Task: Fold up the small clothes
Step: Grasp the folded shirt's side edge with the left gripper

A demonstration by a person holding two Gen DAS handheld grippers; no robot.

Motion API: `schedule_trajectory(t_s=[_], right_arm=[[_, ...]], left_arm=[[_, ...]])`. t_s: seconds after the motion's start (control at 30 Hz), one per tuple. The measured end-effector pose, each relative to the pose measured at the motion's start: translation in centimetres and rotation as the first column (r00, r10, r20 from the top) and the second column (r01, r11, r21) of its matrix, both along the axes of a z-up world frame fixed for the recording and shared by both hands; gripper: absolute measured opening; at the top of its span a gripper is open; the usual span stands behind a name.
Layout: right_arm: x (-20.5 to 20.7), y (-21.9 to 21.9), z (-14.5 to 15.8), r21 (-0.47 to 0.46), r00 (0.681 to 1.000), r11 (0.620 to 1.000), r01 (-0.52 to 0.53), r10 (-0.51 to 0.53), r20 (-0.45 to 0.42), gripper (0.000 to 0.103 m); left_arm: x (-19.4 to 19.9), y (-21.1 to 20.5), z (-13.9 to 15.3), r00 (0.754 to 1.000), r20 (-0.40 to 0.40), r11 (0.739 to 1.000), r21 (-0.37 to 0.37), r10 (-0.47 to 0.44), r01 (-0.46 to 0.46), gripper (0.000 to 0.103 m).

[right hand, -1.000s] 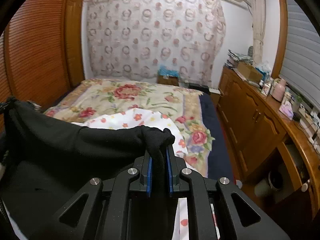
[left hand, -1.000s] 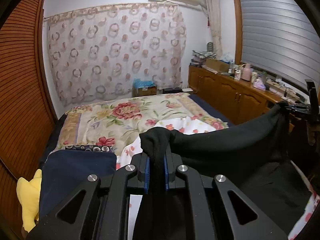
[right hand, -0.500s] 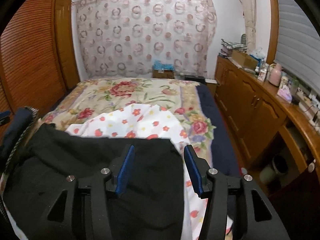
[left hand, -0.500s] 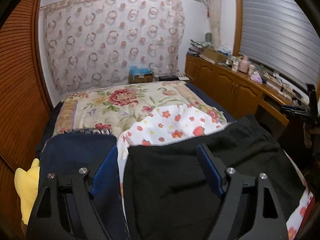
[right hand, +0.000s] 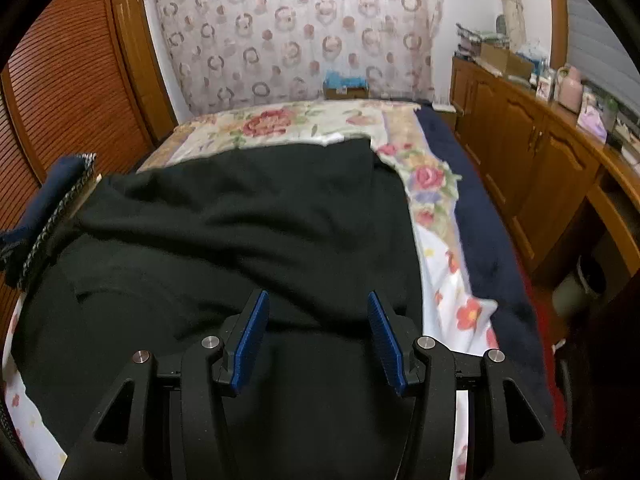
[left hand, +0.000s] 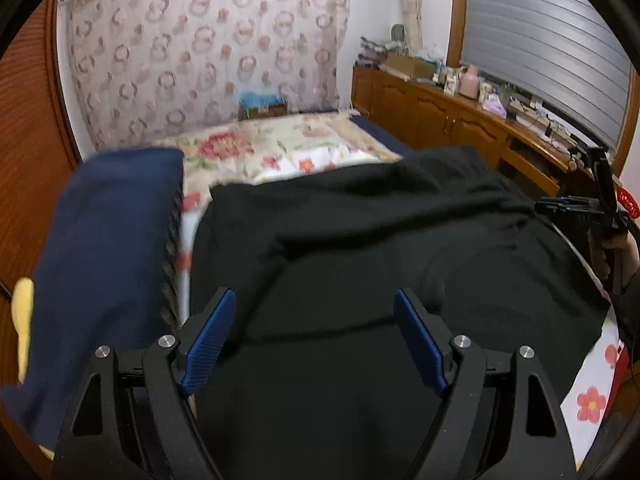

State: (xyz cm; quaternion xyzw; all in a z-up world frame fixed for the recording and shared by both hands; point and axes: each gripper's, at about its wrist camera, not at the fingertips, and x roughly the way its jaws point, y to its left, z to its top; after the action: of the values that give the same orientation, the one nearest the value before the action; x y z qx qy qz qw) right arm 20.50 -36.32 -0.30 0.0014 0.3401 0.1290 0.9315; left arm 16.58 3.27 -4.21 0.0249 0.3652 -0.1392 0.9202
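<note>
The left gripper (left hand: 314, 336) stands wide apart over the black garment (left hand: 360, 248), pads clear of the cloth; the right gripper (right hand: 316, 338) stands narrower but also parted, holding nothing. A second ago each was pinching a bunched corner of that garment and holding it up; both jaws have just been opening, and the garment now lies spread on the white flowered sheet (right hand: 456, 296) on the bed. Only the left view shows the folded navy cloth (left hand: 104, 248) in full, a yellow thing (left hand: 22, 320) beside it, and the other gripper at its right edge. The garment's near edge is hidden behind the grippers.
</note>
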Motion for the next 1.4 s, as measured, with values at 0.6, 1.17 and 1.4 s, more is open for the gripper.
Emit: schedule_trajectory(t_s=[0.6,1.17,1.4], right_arm=[[1.9,1.9,0.9,-0.129,1.0,0.992,0.011,-0.015,-0.023,0.053],[1.4,2.2,-0.3,-0.123,1.0,0.992,0.009,-0.012,-0.02,0.053],[0.5,2.3,-1.1,-0.118,1.0,0.993,0.009,-0.012,-0.018,0.053]], left_arm=[[2.1,-0.3,-3.8,0.987,-0.11,0.993,0.037,0.12,-0.116,0.079],[5.5,0.9,-3.3,0.976,-0.182,0.955,0.289,0.119,-0.062,0.039],[5.3,0.6,-3.4,0.983,-0.165,0.935,0.355,0.083,-0.019,0.005]])
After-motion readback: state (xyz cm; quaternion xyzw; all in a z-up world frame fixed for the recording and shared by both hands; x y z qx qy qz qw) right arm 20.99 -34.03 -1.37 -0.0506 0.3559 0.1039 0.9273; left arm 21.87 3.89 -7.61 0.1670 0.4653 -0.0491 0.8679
